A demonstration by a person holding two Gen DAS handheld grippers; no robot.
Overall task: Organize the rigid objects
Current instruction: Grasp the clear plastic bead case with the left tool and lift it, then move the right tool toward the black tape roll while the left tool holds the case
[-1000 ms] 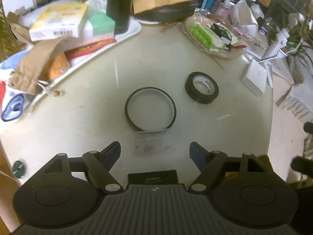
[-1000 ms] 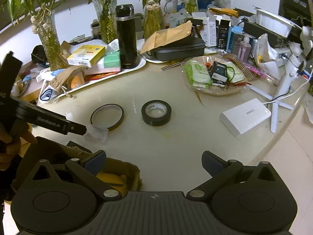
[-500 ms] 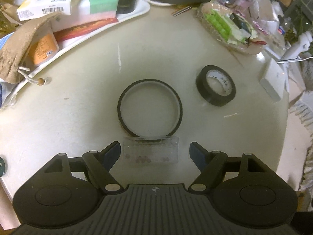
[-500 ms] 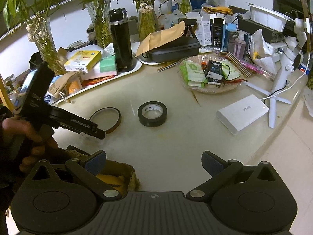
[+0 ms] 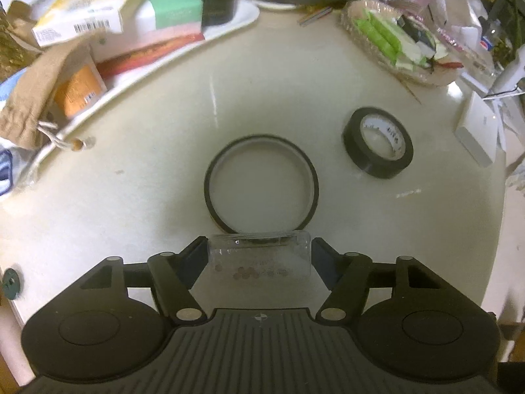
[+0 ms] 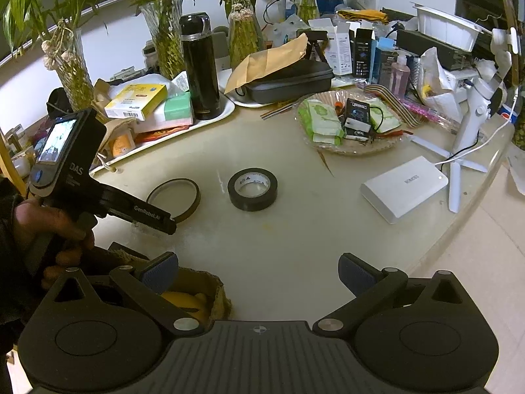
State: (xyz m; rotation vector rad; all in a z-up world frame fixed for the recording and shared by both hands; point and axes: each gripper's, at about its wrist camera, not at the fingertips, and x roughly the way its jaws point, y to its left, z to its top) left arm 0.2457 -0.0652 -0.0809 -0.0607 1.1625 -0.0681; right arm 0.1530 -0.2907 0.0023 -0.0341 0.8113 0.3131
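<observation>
A small clear plastic box (image 5: 262,262) with tiny round parts inside lies on the pale table (image 5: 131,197), against the near edge of a thin amber tape ring (image 5: 261,184). My left gripper (image 5: 259,256) points steeply down over the box; its jaws are closing and both pads touch the box's ends. A black tape roll (image 5: 377,142) lies to the right of the ring. In the right wrist view the ring (image 6: 174,197) and the roll (image 6: 252,188) sit mid-table, with a hand holding the left gripper (image 6: 164,226) by the ring. My right gripper (image 6: 259,269) hangs open over the near table edge, nothing between its fingers.
A white tray (image 5: 229,29) at the back left carries boxes and a black flask (image 6: 200,65). A glass dish (image 5: 393,42) of packets is at the back right, with a white power bank (image 6: 403,187) and white stand (image 6: 459,164) beyond. A woven basket (image 6: 210,295) sits below the table edge.
My left gripper came down and forward until the clear box sat between its fingers, then its jaws narrowed onto the box's ends. The right gripper has stayed put.
</observation>
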